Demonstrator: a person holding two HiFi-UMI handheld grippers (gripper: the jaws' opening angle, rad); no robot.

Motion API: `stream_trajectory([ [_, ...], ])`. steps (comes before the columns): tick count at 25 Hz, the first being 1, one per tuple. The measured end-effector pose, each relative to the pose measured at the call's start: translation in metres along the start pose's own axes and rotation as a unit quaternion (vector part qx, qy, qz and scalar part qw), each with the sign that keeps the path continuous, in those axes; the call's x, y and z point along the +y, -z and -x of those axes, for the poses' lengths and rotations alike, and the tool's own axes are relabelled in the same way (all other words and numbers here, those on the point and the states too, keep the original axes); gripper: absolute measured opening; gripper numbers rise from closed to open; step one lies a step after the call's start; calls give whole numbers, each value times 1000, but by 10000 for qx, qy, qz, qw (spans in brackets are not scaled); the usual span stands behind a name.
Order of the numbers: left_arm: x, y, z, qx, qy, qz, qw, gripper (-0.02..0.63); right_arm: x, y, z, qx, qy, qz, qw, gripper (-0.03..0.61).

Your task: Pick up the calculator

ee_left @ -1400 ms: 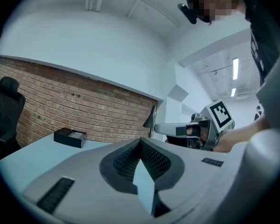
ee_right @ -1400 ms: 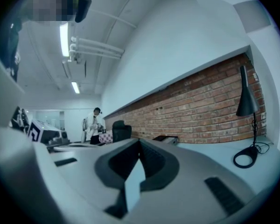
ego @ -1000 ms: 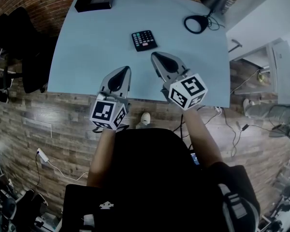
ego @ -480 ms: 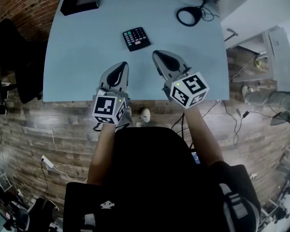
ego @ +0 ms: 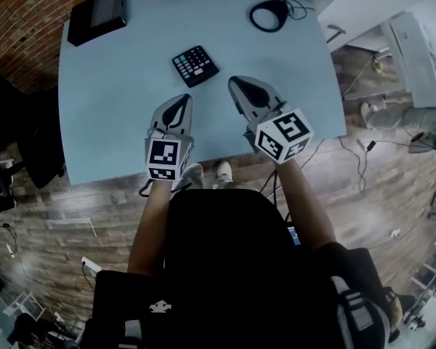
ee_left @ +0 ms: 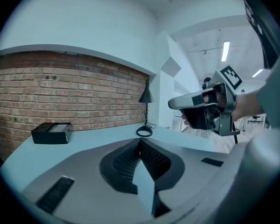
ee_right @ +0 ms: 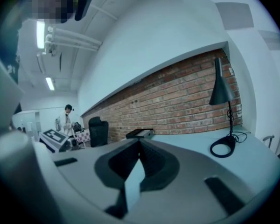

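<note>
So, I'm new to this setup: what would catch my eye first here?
The left gripper and right gripper, each with a black-and-white marker cube, hang side by side over the near part of the pale blue table, fingers closed on nothing. Just beyond them lies the dark calculator, and a black box sits at the far left corner.

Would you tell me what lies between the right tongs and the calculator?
Nothing: in the head view only bare table separates the right tongs from the calculator.
</note>
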State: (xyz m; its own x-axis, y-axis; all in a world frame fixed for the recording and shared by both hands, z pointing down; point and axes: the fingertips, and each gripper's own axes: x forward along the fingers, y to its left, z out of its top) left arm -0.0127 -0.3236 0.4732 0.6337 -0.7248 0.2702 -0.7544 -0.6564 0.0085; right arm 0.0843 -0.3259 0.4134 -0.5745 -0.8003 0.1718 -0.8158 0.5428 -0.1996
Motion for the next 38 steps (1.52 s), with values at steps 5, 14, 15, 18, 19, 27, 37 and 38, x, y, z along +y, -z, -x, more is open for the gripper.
stream_trajectory([
  [5,2,23,-28,375,471,-456,9971,9,-13,7,-1,57,424,-82,9990,5],
  [14,-3,72,-72,988,1161,-872,9845,30,-36,31,4,252,1031,-448,9933,5],
  [15,-3,76,-75,1037,1212,-888,9832,35,-37,34,5,277,1086,-486,9925,5],
  [18,-1,87,-89,1159,1345,-945,9796,91,-40,44,5,353,1221,-596,9901,5],
  [19,0,91,-94,1215,1391,-963,9781,139,-41,47,5,375,1259,-629,9893,5],
  [27,-1,113,-125,1494,1586,-1591,9629,264,-48,67,15,495,1519,-877,9833,5],
  [37,-8,146,-145,1878,1661,-2921,9229,284,-43,86,20,597,1553,-1061,9803,5],
  [38,-9,149,-147,1908,1656,-2955,9213,284,-44,88,21,617,1570,-1079,9797,5],
])
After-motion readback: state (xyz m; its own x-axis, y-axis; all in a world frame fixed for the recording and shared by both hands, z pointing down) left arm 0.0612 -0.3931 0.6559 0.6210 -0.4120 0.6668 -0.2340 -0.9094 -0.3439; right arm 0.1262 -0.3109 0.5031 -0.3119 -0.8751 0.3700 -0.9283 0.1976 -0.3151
